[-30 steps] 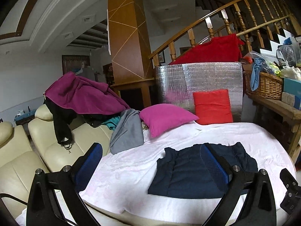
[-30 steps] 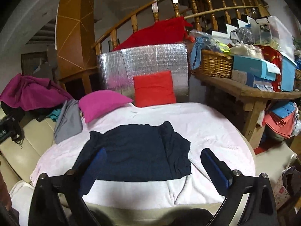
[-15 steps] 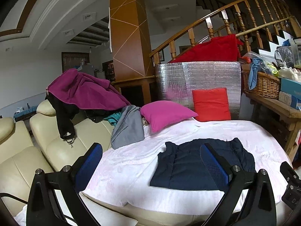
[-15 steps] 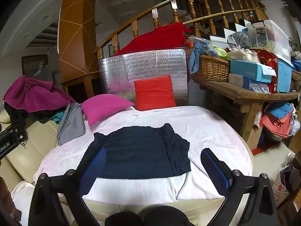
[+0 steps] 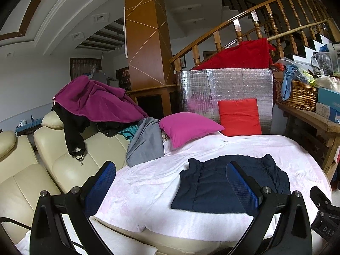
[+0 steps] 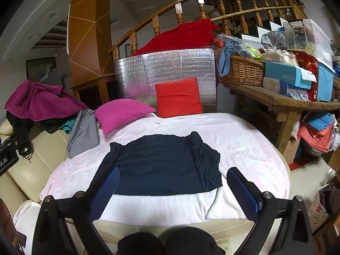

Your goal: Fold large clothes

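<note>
Both grippers hang above the near edge of the bed, and neither holds anything: my left gripper has its blue pads spread wide, and my right gripper is spread just as wide. The navy garment lies flat on the pale pink blanket, folded into a rough rectangle with its sleeves tucked in along the sides; from the left wrist it sits to the right of centre, near the blanket's front edge. Behind it a magenta pillow and a red pillow lean at the head end, the red one against a silver foil panel. A grey garment hangs over the blanket's left side beside a cream sofa, where a purple jacket is heaped on darker clothes. On the wooden bench to the right I see a wicker basket, blue boxes whose print is too small for me to read, and a clear tub with a label that looks like "ROX". Part of the other rig shows at the left edge of the right wrist view with the letters "ot.AI", and at the lower right of the left wrist view with "DAS". My dark knees show at the bottom of the right wrist view.
</note>
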The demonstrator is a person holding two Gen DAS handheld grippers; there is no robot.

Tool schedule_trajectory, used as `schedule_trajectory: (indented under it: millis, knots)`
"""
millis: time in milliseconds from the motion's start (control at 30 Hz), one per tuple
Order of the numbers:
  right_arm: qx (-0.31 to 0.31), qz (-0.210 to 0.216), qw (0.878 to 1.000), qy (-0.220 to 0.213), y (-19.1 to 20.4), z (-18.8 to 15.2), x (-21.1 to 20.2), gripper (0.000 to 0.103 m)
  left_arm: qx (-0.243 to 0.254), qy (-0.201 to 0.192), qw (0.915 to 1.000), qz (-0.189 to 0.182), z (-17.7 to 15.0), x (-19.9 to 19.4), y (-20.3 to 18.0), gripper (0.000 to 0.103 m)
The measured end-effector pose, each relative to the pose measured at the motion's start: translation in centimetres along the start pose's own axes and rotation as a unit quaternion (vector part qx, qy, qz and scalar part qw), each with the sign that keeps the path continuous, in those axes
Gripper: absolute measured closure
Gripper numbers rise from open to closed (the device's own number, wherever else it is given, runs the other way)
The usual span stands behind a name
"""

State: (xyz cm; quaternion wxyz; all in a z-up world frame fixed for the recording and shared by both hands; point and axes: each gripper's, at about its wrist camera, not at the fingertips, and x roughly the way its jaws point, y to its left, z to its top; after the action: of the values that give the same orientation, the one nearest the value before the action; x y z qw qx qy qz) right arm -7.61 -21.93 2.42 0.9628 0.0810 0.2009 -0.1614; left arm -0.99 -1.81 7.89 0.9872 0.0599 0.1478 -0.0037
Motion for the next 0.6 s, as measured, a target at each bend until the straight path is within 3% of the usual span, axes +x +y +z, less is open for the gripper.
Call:
schedule_trajectory:
  millis: [600]
  knots:
    - [0.005,0.001,1.000,0.005,-0.14,-0.13,0.38,0.001,-0.003,0.009,0.9999,0.001,-0.24,0.54,0.30,0.000]
